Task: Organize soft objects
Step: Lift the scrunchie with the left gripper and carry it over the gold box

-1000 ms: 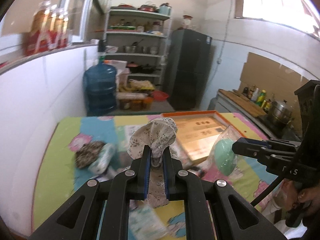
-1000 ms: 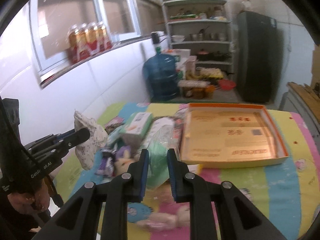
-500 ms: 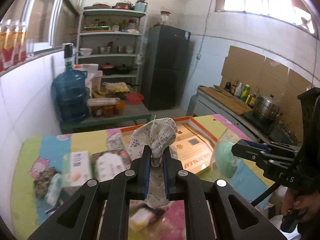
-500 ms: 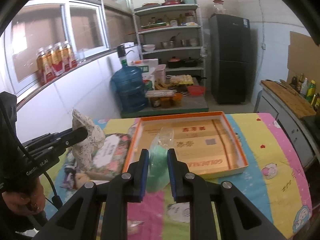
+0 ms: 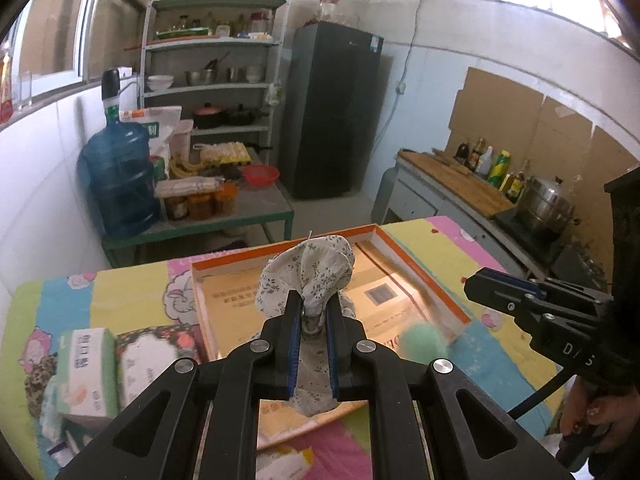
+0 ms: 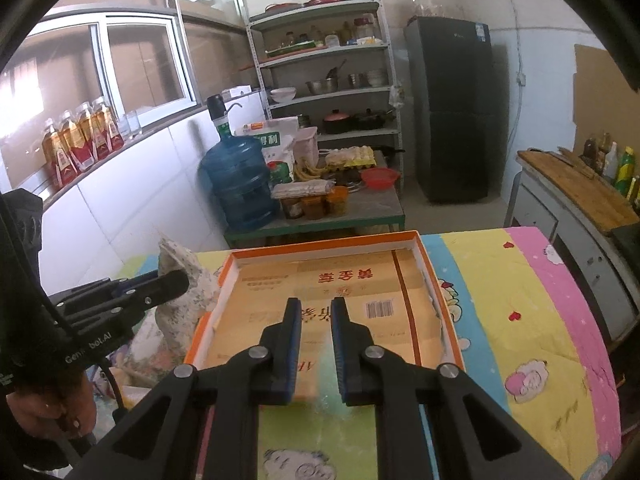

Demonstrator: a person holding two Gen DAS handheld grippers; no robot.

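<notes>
Two grippers hang over a shallow orange-rimmed box (image 6: 404, 240) on a bright cartoon-print cloth (image 6: 520, 320). The left gripper (image 5: 313, 312) is clenched on a bundle of flowered fabric (image 5: 308, 272), which bulges above its tips and trails below them. Just to its right, a blurred green soft object (image 5: 424, 340) sits under the right gripper (image 6: 316, 316), whose jaws are closed, nothing clearly visible between their tips. Tissue packs (image 5: 86, 368) lie to the left gripper's left.
</notes>
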